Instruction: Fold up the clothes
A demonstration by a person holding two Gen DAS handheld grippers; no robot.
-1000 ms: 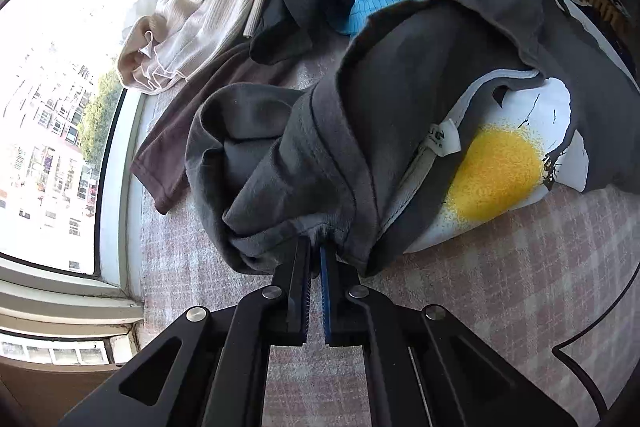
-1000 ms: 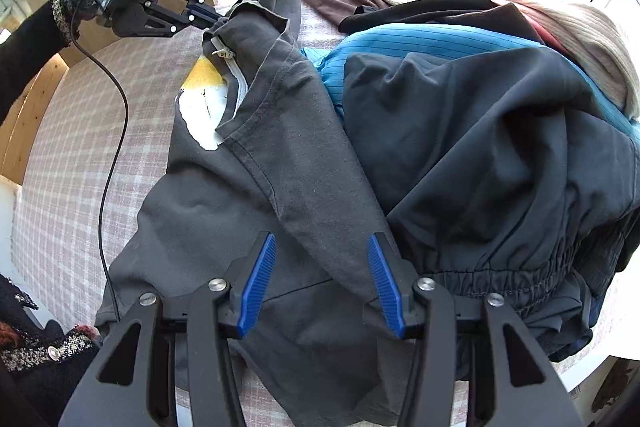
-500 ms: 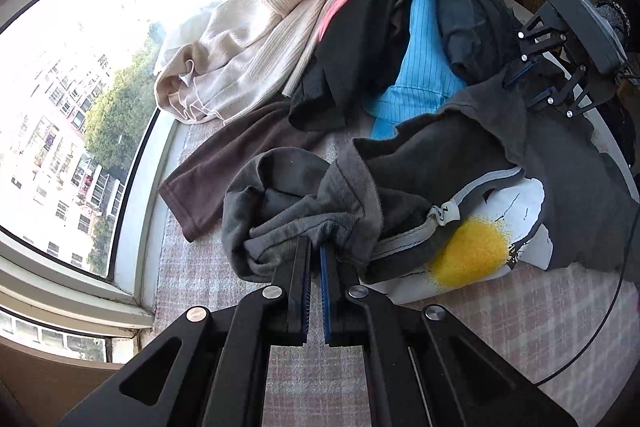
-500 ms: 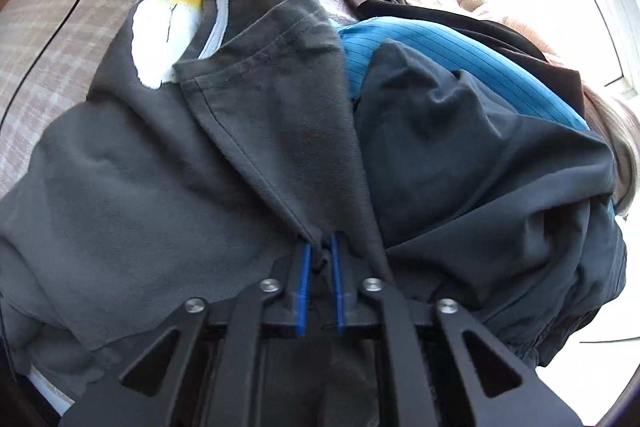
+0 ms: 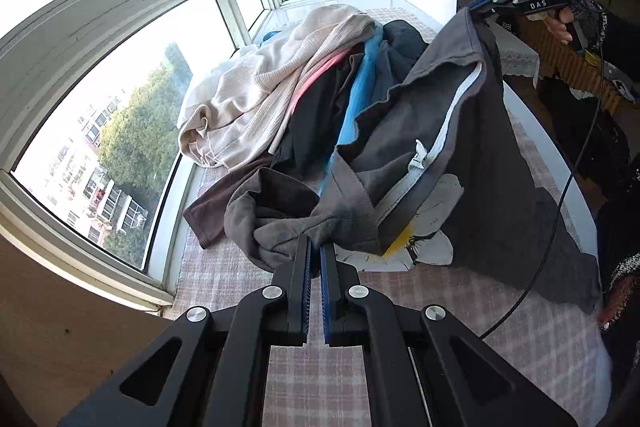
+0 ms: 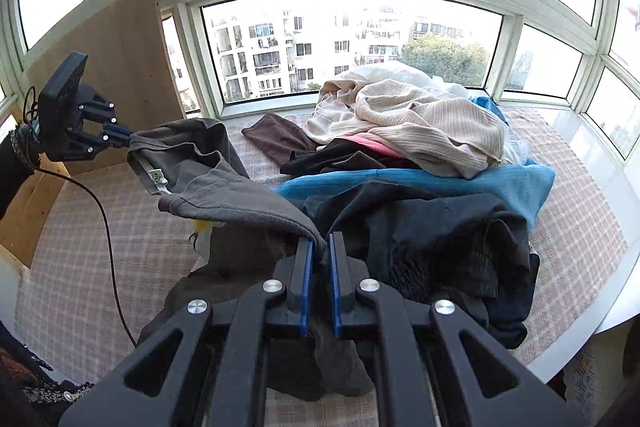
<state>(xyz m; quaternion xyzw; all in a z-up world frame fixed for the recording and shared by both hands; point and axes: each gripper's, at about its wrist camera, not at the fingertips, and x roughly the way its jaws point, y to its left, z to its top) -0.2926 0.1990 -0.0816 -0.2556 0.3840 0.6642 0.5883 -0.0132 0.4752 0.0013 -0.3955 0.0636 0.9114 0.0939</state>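
Right claw (image 6: 319,247) is now pinching the hem of the grey t-shirt (image 6: 224,203). A second ago it was sitting spread open over the fabric, half a second ago it clamped, and now it's hoisting that edge up high. Left claw (image 5: 315,247) is pressed together on a bunched wad of the same shirt, near the collar end by the look of it, same grip as before.

So what's changing: the shirt is coming off the pile of clothes (image 5: 288,95) and getting stretched between the two claws. In the left wrist view it's hanging in the right half of the frame, running from the right claw (image 5: 476,9) in the upper right down to the bottom centre, white-and-yellow print (image 5: 424,227) facing down toward the checked table (image 5: 440,311). In the right wrist view the left claw (image 6: 126,139) is holding its end at centre left.

My read is the separating step is basically done and the shirt is still twisted, partly inside out around the collar. It probably needs a shake and a flat lay on the bare table before any folding.
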